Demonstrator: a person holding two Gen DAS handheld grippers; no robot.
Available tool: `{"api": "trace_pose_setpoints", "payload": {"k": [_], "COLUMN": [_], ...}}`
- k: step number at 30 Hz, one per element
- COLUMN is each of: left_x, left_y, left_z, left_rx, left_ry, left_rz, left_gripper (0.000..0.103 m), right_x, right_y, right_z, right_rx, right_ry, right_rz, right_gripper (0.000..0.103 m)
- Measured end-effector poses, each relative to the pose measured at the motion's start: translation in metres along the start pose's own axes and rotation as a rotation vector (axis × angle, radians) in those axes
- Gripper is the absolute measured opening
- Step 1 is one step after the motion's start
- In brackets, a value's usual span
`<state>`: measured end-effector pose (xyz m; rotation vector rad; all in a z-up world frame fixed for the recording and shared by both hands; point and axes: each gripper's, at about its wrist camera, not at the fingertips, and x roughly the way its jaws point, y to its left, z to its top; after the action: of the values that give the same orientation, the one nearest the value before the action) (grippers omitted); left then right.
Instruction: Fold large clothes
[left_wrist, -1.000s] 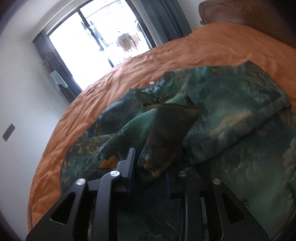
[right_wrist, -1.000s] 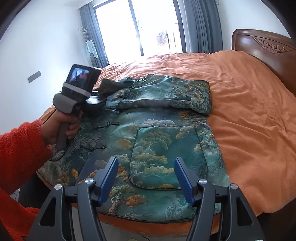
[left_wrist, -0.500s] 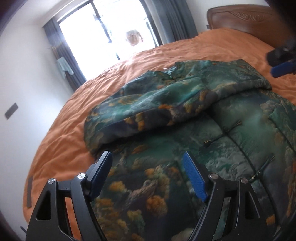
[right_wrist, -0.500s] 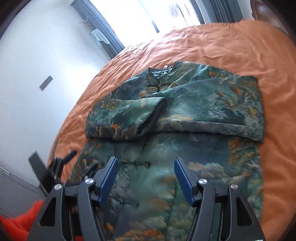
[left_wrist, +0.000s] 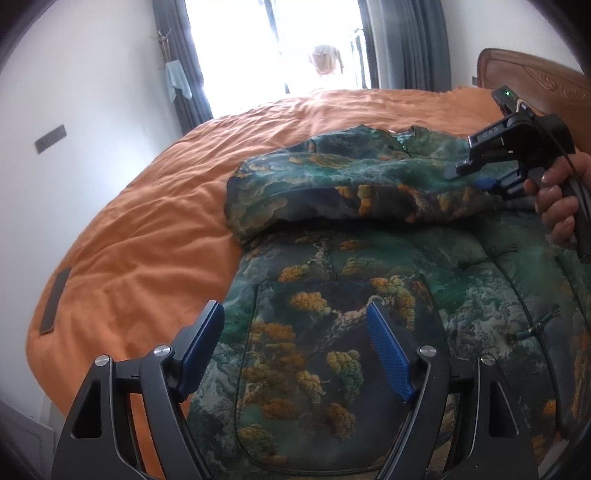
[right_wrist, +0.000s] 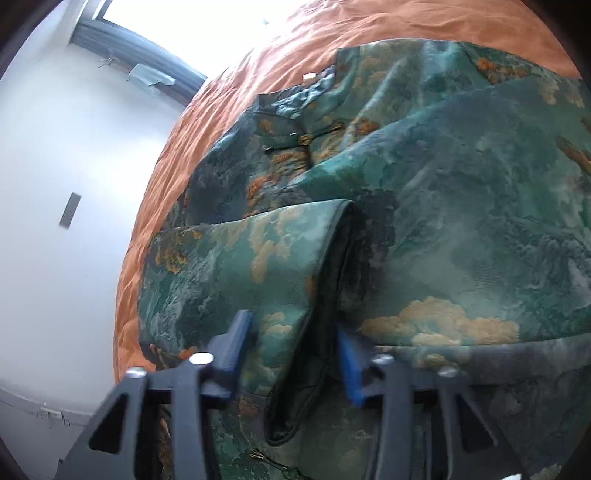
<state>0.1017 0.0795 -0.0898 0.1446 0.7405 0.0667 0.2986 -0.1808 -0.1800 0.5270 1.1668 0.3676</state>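
On the bed: the jacket (left_wrist: 369, 302), green brocade with gold clouds, lies spread on the orange bedspread (left_wrist: 147, 229), its collar toward the window (left_wrist: 277, 44).
Sleeves: the sleeve (right_wrist: 240, 266) from the wall side lies folded across the chest, and its dark-lined cuff (right_wrist: 325, 295) is at the middle of the garment.
Right gripper (right_wrist: 291, 350): its jaws have just been closing, and the cuff sits between them; they look clenched on its edge, though blur makes actual contact hard to confirm.
Left gripper (left_wrist: 295, 343): jaws released and wide, hovering above the patch pocket (left_wrist: 332, 369) with nothing between them.
Just changed: the left has let go of the sleeve it was carrying and drawn back toward the hem; the right has swung in from above the hem to the cuff.
Meaning: the sleeve stage looks nearly finished, with the right probably tidying the cuff before the body is folded.
Against the earlier frame: the sleeve was then bunched in the left jaws, and the right ones stood open over the pocket.
Beyond: a hand (left_wrist: 557, 199) grips the right tool; a wooden headboard (left_wrist: 532, 74) is on the right.
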Motion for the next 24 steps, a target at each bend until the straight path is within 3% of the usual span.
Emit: {"api": "trace_pose_setpoints", "payload": {"k": [4, 7, 10, 14, 16, 20, 24], "left_x": [-0.005, -0.005, -0.001, 0.001, 0.002, 0.009, 0.055], "left_y": [0.002, -0.002, -0.006, -0.003, 0.002, 0.009, 0.013], "left_z": [0.003, 0.007, 0.01, 0.013, 0.016, 0.044, 0.1], "left_rx": [-0.008, -0.019, -0.027, -0.019, 0.0, 0.075, 0.081], "left_ry": [-0.02, -0.026, -0.013, 0.009, 0.02, -0.019, -0.004], "left_rz": [-0.017, -0.035, -0.049, -0.065, -0.066, -0.018, -0.042], "left_gripper": [0.08, 0.08, 0.08, 0.08, 0.081, 0.08, 0.08], "right_x": [-0.034, -0.045, -0.018, 0.016, 0.007, -0.034, -0.017], "right_y": [0.036, 0.049, 0.039, 0.013, 0.016, 0.055, 0.064], "right_z": [0.012, 0.029, 0.036, 0.027, 0.021, -0.008, -0.019], "right_rx": [-0.218, -0.294, -0.305, -0.287, -0.33, -0.597, -0.687], "right_ry": [-0.151, -0.234, -0.193, -0.102, -0.129, -0.288, -0.205], "right_rz": [-0.049, -0.12, -0.207, -0.323, -0.334, -0.353, -0.288], "right_gripper": [0.013, 0.013, 0.013, 0.046, 0.046, 0.046, 0.046]}}
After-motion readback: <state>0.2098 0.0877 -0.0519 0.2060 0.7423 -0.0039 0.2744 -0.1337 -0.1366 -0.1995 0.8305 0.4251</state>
